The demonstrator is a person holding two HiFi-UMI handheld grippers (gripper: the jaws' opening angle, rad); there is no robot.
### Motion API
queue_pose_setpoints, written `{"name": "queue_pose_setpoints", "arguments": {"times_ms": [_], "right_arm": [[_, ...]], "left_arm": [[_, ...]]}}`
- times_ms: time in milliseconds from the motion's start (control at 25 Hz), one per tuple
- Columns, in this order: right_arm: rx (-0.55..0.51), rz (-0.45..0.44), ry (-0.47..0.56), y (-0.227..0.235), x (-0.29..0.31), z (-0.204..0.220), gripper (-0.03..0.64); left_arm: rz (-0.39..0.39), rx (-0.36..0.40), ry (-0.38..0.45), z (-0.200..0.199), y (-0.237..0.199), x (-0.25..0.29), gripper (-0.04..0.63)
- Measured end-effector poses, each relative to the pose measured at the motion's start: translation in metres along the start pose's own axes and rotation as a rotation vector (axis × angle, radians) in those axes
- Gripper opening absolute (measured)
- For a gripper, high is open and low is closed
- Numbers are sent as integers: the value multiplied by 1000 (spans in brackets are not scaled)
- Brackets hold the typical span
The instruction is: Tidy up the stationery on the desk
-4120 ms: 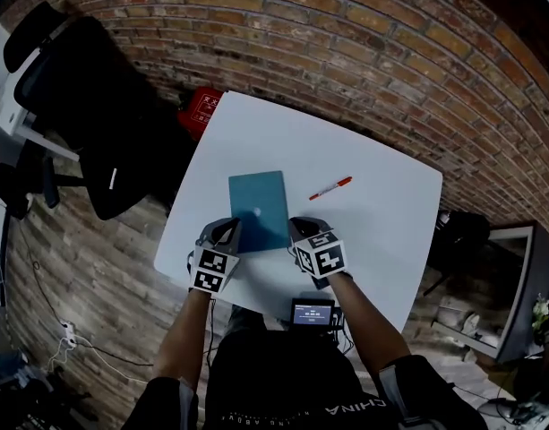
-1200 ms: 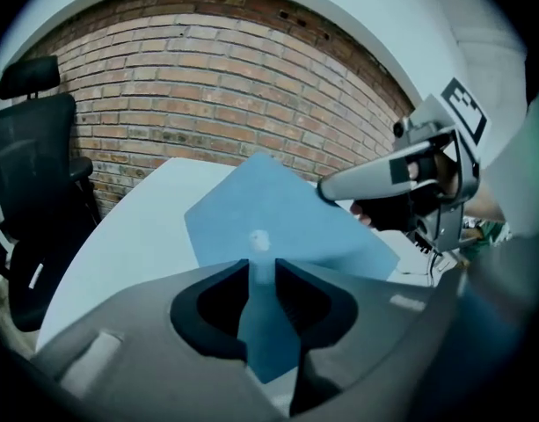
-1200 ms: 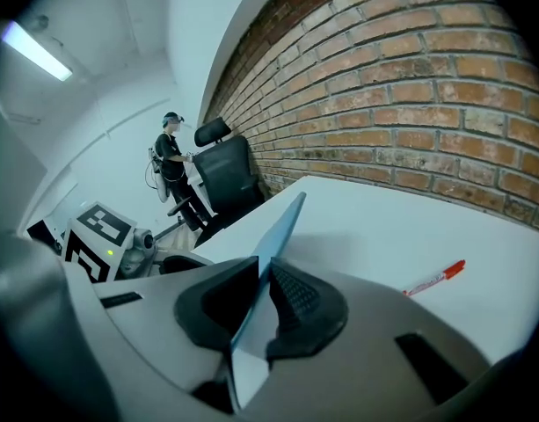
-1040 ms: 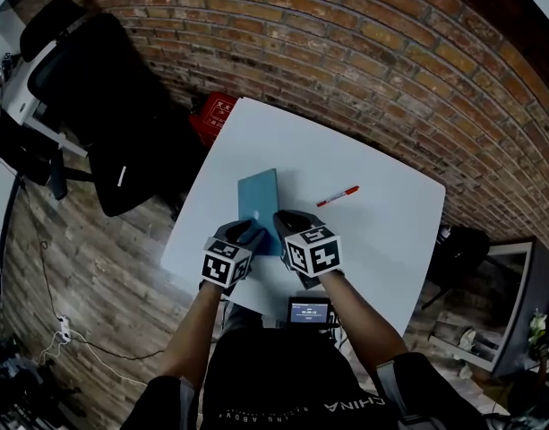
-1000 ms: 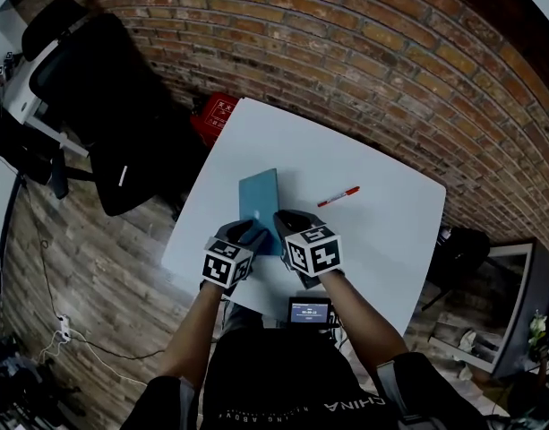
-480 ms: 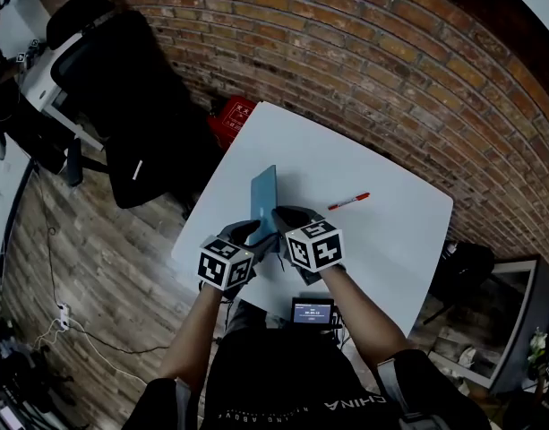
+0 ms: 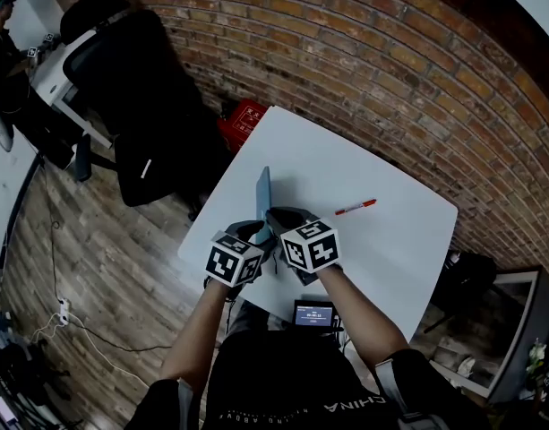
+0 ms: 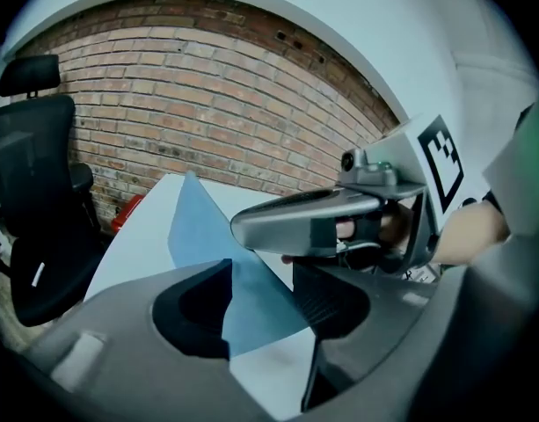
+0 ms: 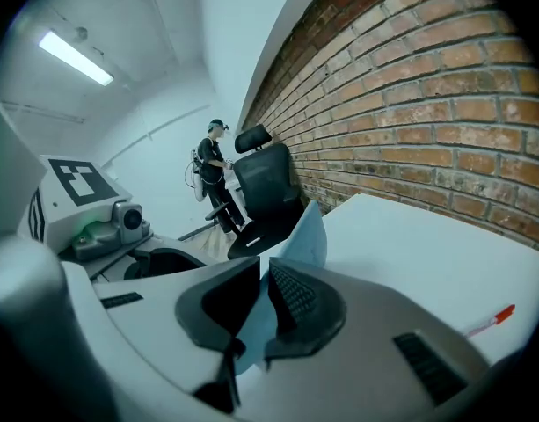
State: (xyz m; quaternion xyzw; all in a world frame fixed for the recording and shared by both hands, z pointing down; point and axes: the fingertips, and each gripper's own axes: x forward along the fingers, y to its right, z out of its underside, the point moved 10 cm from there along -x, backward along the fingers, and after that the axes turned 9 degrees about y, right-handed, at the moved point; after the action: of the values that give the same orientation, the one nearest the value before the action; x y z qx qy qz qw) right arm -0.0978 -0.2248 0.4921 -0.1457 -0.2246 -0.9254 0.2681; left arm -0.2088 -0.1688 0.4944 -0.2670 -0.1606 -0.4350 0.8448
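**A:** Over the desk's [image 7: 395,240] near-left part, the book [image 7: 263,193] now stands almost on edge. Four seconds ago it lay flat there.

**B:** So you've tipped it up. Which gripper has it?

**A:** Your right gripper [image 7: 276,222] does. Its jaws are pinched tight on the book's near edge. Your left gripper [image 7: 259,237] has its jaws apart, and the book's lower part slants through the gap. That looks more like a prop than a grip.

**B:** Is the book clear of the desk yet?

**A:** I can't tell. The grippers hide its bottom edge.

**B:** What does that mean for the tidying?

**A:** As I judge it, the pick-up is half made. You've raised the book, but it has no new place yet. The pen [image 7: 355,207] lies on the desk's right half, just where it was, well apart from the book and untouched. That makes it a second job.

**B:** Any risk?

**A:** With only one pinch on a thin book, it could swing or slip. You'd likely want the left jaws closed on it before carrying it. Mind the chair [image 7: 153,97] off the desk's left side.
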Motion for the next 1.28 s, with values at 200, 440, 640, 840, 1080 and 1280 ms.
{"name": "queue_pose_setpoints", "arguments": {"times_ms": [200,440,640,840,1080,1280], "right_arm": [[3,-33,12,-10,9,-2,37],[-25,-51,14,-17,17,-4,12],[-44,-43,7,-15,15,-2,11],[-38,-33,4,-10,11,2,11],[-35,-28,-3,-7,8,5,11],[-31,-13,-9,-2,7,6,11]], "left_arm": [[-52,4,-61,-7,-3,-5,207],[-74,-48,-78,-6,-14,-10,170],[-114,-53,-97,-7,-20,-16,134],[-190,-63,-131,-6,-34,-27,97],[-246,-64,-142,-2,-54,-38,67],[-253,-77,-145,4,-75,-46,71]]}}
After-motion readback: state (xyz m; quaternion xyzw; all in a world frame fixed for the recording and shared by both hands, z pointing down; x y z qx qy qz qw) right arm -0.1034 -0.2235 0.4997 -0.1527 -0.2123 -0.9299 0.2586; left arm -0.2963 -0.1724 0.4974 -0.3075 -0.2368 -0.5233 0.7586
